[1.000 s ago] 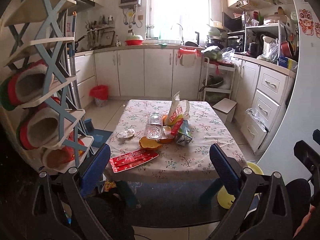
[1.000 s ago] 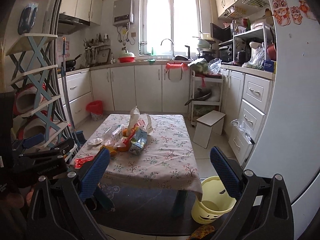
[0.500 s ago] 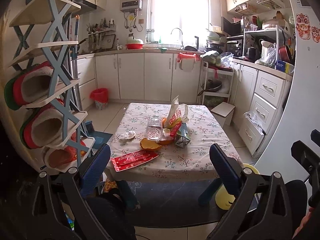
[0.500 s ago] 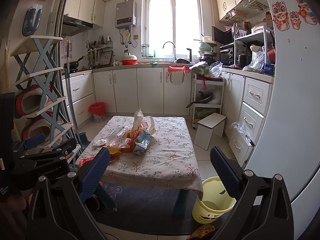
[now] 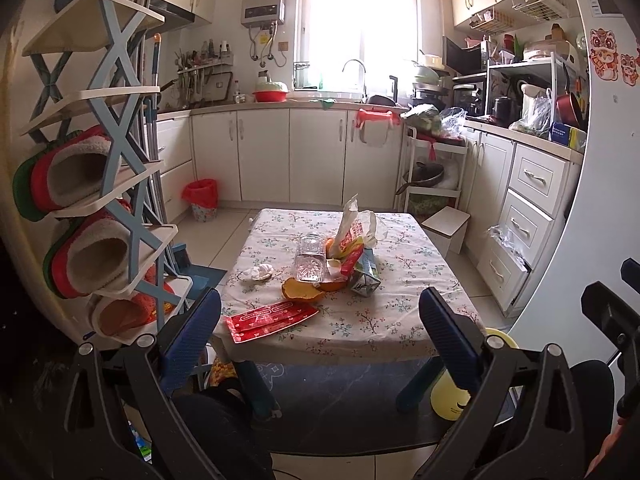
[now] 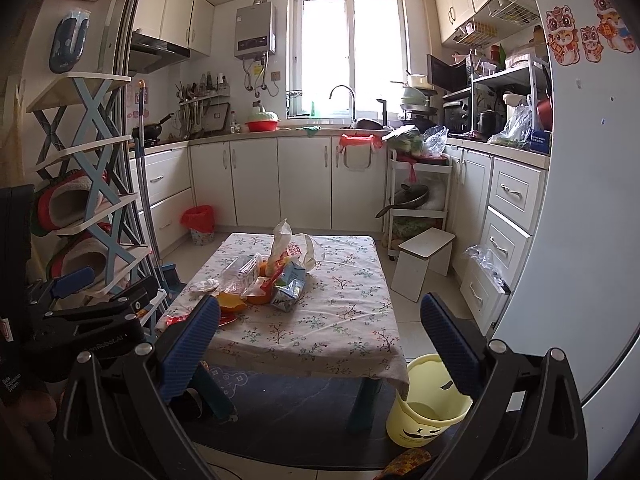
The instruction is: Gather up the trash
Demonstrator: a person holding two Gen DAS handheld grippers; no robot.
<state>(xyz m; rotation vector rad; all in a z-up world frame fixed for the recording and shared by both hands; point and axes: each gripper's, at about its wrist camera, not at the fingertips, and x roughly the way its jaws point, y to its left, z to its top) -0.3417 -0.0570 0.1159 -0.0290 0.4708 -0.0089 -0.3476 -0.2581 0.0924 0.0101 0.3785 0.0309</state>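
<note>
A low table (image 5: 384,320) with a floral cloth holds trash: a red wrapper (image 5: 270,320), orange peel (image 5: 302,292), a clear plastic bottle (image 5: 309,256), a crumpled tissue (image 5: 258,273), a blue-green carton (image 5: 366,276) and a white plastic bag (image 5: 354,224). The pile also shows in the right wrist view (image 6: 276,276). A yellow bucket (image 6: 432,400) stands on the floor at the table's near right corner. My left gripper (image 5: 320,332) and right gripper (image 6: 320,340) are both open and empty, well short of the table.
A blue shoe rack (image 5: 100,184) with slippers stands at the left. A white stool (image 6: 424,264) and drawer units (image 6: 504,236) are at the right. A red-lined bin (image 5: 201,198) stands by the far cabinets. A dark mat (image 6: 288,408) lies under the table.
Both grippers have pulled back and risen a little, so the table looks smaller and farther. Both stay open and empty.
</note>
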